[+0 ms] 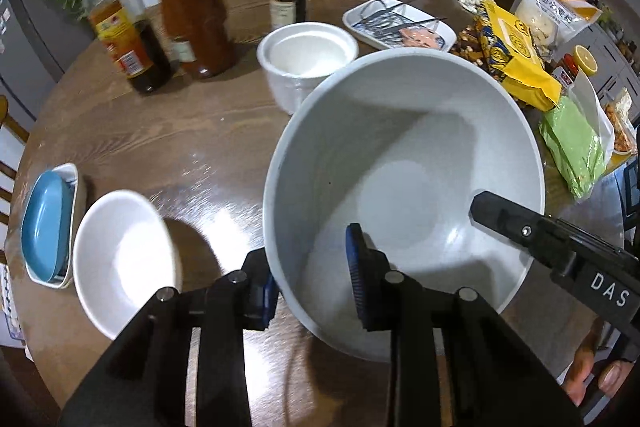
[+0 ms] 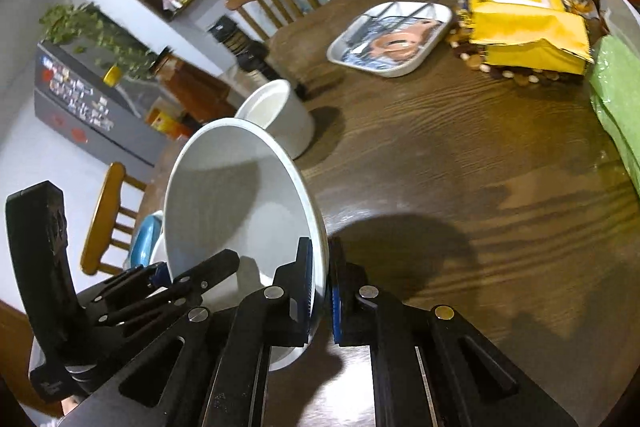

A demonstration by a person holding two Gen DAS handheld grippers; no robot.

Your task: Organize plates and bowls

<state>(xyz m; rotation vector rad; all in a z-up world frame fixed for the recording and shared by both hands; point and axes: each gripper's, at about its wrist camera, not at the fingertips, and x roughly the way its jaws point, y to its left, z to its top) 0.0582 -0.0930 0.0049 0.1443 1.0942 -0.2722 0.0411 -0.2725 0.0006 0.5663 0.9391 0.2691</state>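
We have both grippers clamped on the large grey bowl (image 1: 404, 187), lifted clear of the wooden table (image 1: 180, 131): the left gripper (image 1: 312, 279) pinches its near wall, one pad inside and one outside, and the right gripper (image 2: 320, 291) bites the opposite rim. Two holds likely steady a wide, smooth bowl. It looks empty, matte pale grey, tilted. Near it sit a small white bowl (image 1: 124, 259), a blue dish (image 1: 46, 225) and a white crock (image 1: 306, 61)
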